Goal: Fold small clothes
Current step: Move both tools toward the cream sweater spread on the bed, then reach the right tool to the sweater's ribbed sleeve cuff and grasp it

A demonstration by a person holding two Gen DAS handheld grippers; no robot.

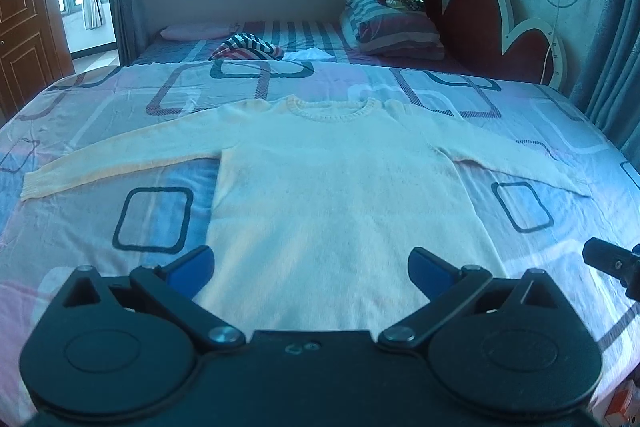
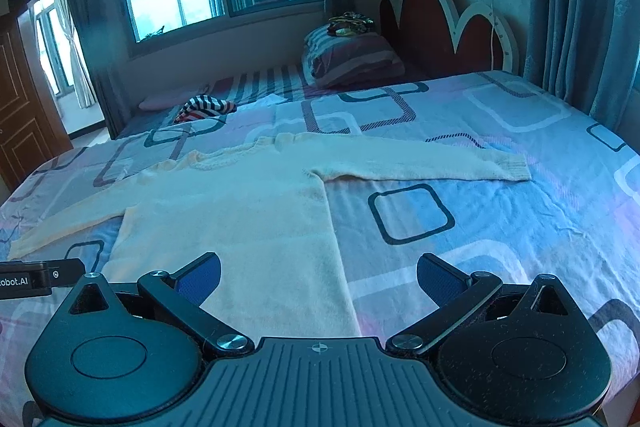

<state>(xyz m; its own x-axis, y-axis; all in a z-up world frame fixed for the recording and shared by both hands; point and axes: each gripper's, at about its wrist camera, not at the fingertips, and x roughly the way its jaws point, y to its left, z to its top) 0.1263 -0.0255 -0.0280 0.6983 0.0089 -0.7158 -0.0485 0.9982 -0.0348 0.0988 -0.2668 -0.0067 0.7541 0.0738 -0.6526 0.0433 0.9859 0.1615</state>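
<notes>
A cream knit sweater (image 1: pixel 332 187) lies flat on the bed, collar away from me, both sleeves spread out to the sides. It also shows in the right wrist view (image 2: pixel 224 215). My left gripper (image 1: pixel 312 267) is open and empty, hovering over the sweater's hem near its bottom middle. My right gripper (image 2: pixel 318 277) is open and empty, over the sweater's lower right corner. The right gripper's edge shows at the far right of the left wrist view (image 1: pixel 612 261).
The bed sheet (image 1: pixel 152 211) is patterned with dark rounded squares. A striped folded garment (image 1: pixel 248 49) and a stack of striped bedding (image 1: pixel 394 27) lie at the far side. A red headboard (image 1: pixel 488 23) stands at the right, a window behind, a door at left.
</notes>
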